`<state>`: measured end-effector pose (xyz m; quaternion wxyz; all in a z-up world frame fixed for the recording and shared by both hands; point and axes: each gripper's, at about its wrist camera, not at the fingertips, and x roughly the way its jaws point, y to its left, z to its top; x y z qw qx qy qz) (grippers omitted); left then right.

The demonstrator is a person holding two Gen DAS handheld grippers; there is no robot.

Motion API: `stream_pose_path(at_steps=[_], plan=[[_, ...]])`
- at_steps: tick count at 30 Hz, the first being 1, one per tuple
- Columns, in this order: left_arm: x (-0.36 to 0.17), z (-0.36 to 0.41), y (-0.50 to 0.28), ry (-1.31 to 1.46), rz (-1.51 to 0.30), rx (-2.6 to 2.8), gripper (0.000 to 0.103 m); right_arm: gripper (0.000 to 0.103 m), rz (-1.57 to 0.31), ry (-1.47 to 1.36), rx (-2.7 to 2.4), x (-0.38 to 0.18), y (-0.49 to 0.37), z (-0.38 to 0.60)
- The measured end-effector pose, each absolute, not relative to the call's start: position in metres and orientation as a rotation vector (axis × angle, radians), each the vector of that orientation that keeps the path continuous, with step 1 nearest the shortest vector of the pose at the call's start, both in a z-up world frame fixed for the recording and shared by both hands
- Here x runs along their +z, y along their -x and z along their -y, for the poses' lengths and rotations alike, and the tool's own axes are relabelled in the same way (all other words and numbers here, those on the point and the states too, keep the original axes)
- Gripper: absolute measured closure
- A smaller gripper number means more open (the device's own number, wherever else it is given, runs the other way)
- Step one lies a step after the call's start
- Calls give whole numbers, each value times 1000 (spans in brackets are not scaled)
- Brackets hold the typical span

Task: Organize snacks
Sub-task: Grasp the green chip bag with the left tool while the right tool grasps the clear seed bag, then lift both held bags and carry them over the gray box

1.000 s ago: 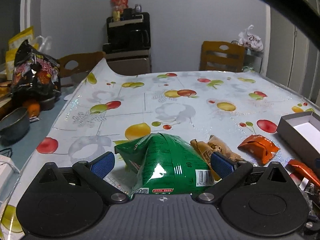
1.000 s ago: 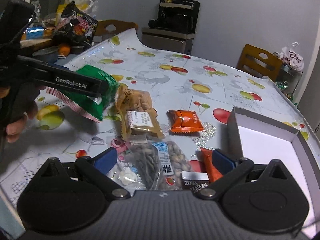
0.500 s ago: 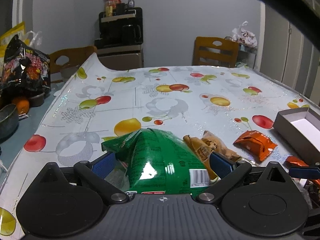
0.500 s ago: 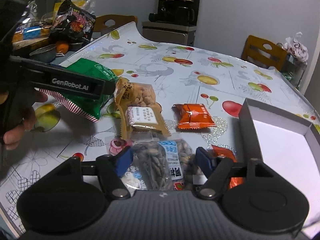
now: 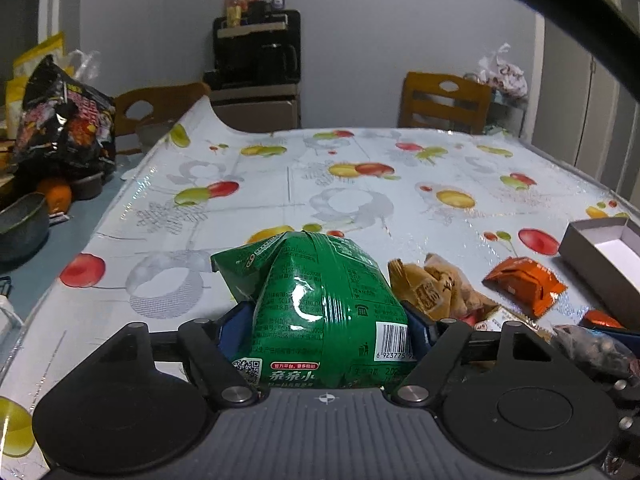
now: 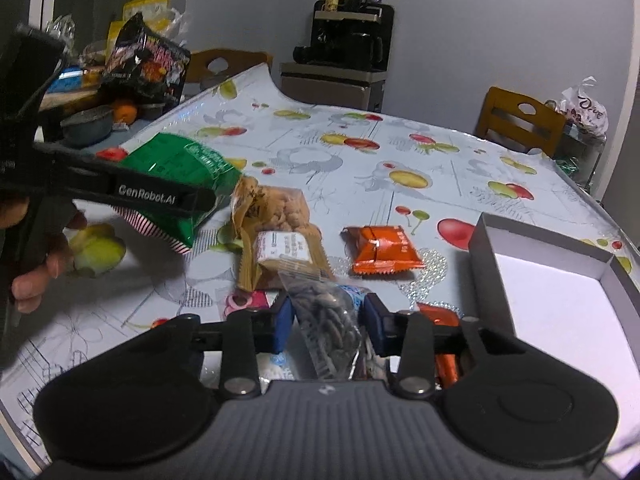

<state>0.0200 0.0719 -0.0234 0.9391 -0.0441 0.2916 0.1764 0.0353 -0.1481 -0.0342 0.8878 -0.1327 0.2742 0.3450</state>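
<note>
My left gripper (image 5: 326,326) is shut on a green snack bag (image 5: 320,304), squeezing its sides; the bag also shows in the right wrist view (image 6: 180,184), held just above the table. My right gripper (image 6: 327,322) is shut on a clear packet of dark seeds (image 6: 328,324), lifted slightly. A tan peanut bag (image 6: 276,232) and an orange packet (image 6: 382,250) lie on the fruit-print tablecloth (image 6: 400,160) ahead. An open grey box (image 6: 560,280) with a white inside stands at the right.
Another orange packet (image 6: 444,340) lies under my right gripper's right finger. A black snack bag (image 5: 64,120), a bowl (image 5: 20,228) and an orange (image 5: 56,196) sit on a side surface at the left. Wooden chairs (image 5: 444,100) stand at the table's far side.
Both grippers closed: the left onto the green bag, the right onto the seed packet, which rose a little off the table. The left gripper lifted slightly.
</note>
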Motion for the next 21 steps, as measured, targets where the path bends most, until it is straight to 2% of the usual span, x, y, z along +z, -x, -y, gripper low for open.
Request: stream_pose_path(at_steps=[7,21], plan=[[-6,-66,-5,75,-498,380,28,72,-524,207,729,-19,-28,158],[22,-50,22,42,-385,363,28,73,-388,162,764,21,3,169]])
